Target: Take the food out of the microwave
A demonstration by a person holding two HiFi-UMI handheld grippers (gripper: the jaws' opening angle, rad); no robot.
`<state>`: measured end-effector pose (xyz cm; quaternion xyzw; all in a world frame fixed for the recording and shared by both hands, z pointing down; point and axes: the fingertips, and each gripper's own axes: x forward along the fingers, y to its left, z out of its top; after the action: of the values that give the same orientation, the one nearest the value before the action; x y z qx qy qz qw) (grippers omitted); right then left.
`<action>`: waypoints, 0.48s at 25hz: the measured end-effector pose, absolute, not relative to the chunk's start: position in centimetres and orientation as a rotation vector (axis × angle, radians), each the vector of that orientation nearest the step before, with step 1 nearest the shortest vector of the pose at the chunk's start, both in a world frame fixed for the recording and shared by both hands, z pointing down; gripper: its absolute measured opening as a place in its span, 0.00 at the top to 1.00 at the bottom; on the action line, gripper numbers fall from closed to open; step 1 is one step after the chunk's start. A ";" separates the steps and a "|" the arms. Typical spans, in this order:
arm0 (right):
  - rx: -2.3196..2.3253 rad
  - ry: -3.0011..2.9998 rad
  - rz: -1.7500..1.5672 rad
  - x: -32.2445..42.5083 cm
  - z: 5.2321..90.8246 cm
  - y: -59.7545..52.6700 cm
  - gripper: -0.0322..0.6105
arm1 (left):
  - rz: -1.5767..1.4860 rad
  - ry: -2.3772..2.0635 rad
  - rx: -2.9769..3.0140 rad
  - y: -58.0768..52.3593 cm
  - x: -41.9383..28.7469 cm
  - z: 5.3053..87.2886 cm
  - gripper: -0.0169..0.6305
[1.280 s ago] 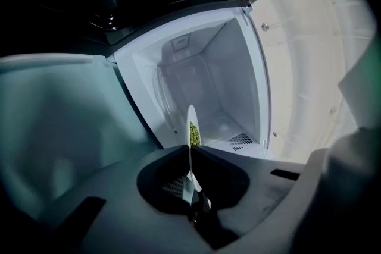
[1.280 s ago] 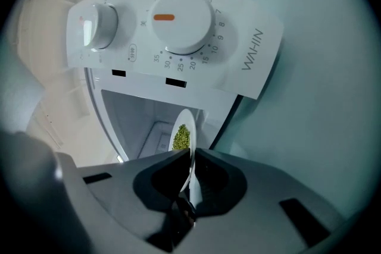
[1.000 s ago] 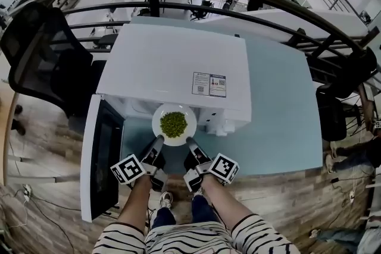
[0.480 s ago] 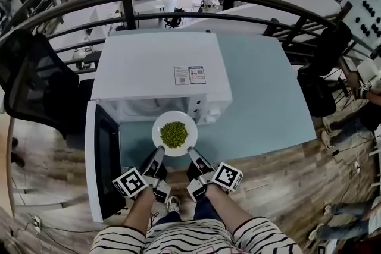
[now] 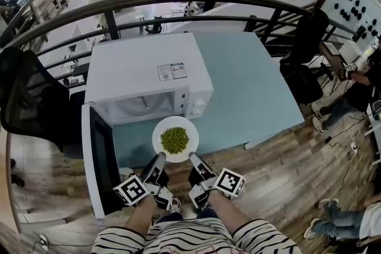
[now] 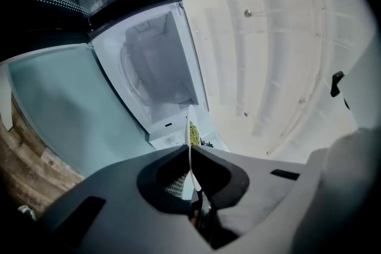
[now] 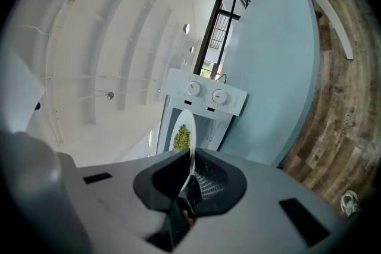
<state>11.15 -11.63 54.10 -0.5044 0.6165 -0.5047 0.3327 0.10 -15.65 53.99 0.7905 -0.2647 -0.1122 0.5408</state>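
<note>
Head view, left to right. The microwave door stands swung open at the left, its dark inner face turned toward the person. The white microwave sits on the pale blue bench, and its cavity holds nothing that can be seen. The left gripper reaches forward from the person's left hand. In the left gripper view its fingers are closed on the near left rim of the white plate, which is seen edge-on between them. The plate is outside the cavity, in front of the opening and over the front strip of the bench. It is roughly level and carries a heap of green food at its centre. The right gripper clamps the near right rim in the same way. The right gripper view shows the rim pinched between the fingers, with the two control knobs behind. Wooden floor lies to the right of the bench.
</note>
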 end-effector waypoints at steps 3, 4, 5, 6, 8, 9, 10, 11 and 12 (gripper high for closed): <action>-1.317 1.633 -1.306 11.5 53.0 -10.5 0.89 | -0.258 -0.635 1.853 -14.3 0.3 53.6 0.93; -1.311 1.658 -1.292 11.7 52.5 -10.2 0.88 | -0.264 -0.635 1.857 -13.9 0.4 53.2 0.93; -1.304 1.673 -1.287 11.8 52.0 -10.0 0.89 | -0.275 -0.634 1.868 -13.5 0.6 52.8 0.93; -1.298 1.678 -1.292 11.9 51.7 -9.6 0.89 | -0.287 -0.635 1.873 -13.2 0.7 52.4 0.93; -1.283 1.688 -1.304 12.1 51.1 -9.1 0.88 | -0.334 -0.631 1.832 -12.3 1.0 51.7 0.93; -1.272 1.700 -1.306 12.1 50.8 -8.9 0.88 | -0.373 -0.618 1.803 -11.9 1.3 51.2 0.93; -1.262 1.714 -1.308 12.2 50.5 -8.7 0.89 | -0.406 -0.611 1.786 -11.5 1.6 50.7 0.93; -1.253 1.731 -1.309 12.3 50.3 -8.5 0.89 | -0.430 -0.613 1.778 -11.2 1.7 50.3 0.93; -1.246 1.740 -1.319 12.5 50.2 -8.3 0.89 | -0.450 -0.619 1.773 -10.9 1.9 50.0 0.93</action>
<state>12.45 -8.26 50.20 -0.4713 0.6584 -0.4990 0.3087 1.89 -10.87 50.04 0.7550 -0.2634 -0.1918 0.5690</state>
